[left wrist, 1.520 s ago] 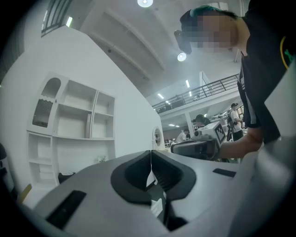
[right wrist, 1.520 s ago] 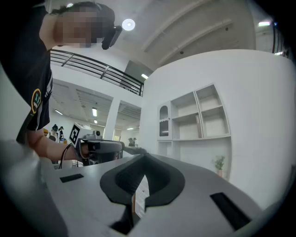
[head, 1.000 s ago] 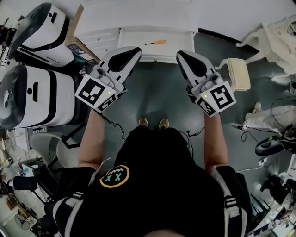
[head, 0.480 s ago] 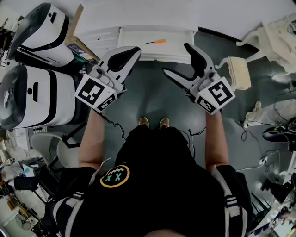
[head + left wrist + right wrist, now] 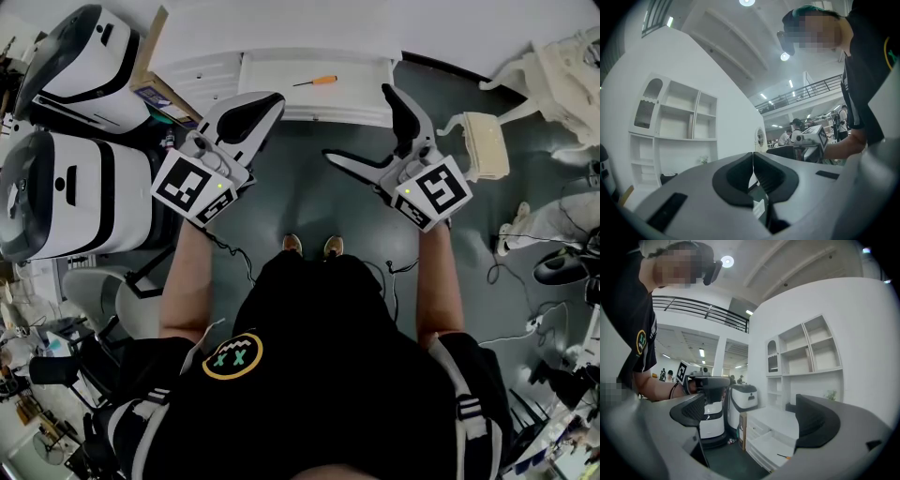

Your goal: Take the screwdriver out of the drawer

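The right gripper (image 5: 360,124) is opening its empty jaws for the orange-handled screwdriver (image 5: 316,83) lying mid-drawer (image 5: 361,96), while the left gripper (image 5: 269,100) idles clenched, empty

Bare floor (image 5: 309,202) lies clear before the open drawer (image 5: 361,94).

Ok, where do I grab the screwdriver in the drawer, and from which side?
Take the screwdriver by its orange handle, the thicker end, probably from above: it lies flat in the open drawer, along its front edge. The handle is the right end, so the right gripper, jaws opening and empty, suits; set them across it.
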Motion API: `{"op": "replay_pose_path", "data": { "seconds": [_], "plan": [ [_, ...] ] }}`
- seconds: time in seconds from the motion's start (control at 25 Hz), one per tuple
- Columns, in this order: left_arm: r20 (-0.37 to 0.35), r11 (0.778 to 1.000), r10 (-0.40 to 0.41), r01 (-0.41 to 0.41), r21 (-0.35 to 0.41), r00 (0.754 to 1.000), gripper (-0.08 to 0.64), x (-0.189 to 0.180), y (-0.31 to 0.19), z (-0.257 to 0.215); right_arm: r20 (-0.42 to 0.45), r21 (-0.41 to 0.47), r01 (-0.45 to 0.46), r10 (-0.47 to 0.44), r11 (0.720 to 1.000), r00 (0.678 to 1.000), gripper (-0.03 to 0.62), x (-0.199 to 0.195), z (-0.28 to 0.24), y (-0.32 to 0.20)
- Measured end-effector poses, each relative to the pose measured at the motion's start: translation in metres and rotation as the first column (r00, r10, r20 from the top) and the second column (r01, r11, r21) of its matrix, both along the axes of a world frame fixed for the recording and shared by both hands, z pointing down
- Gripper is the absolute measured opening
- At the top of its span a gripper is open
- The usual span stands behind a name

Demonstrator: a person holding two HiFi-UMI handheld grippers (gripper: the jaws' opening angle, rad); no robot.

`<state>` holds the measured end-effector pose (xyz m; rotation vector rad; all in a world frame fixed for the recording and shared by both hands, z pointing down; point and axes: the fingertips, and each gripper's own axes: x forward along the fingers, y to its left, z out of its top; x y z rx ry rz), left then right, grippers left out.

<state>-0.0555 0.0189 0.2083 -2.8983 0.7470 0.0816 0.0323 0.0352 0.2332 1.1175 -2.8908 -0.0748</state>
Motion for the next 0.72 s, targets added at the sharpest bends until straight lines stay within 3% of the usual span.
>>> {"op": "replay_pose_path", "data": {
  "seconds": [0.72],
  "plan": [
    [0.022,1.000,-0.016,0.015,0.017,1.000,0.020,0.030,0.013,-0.006,-0.011,0.031,0.014,-0.013,0.999,1.000,0.583,0.029,-0.003,0.011]
  ]
}}
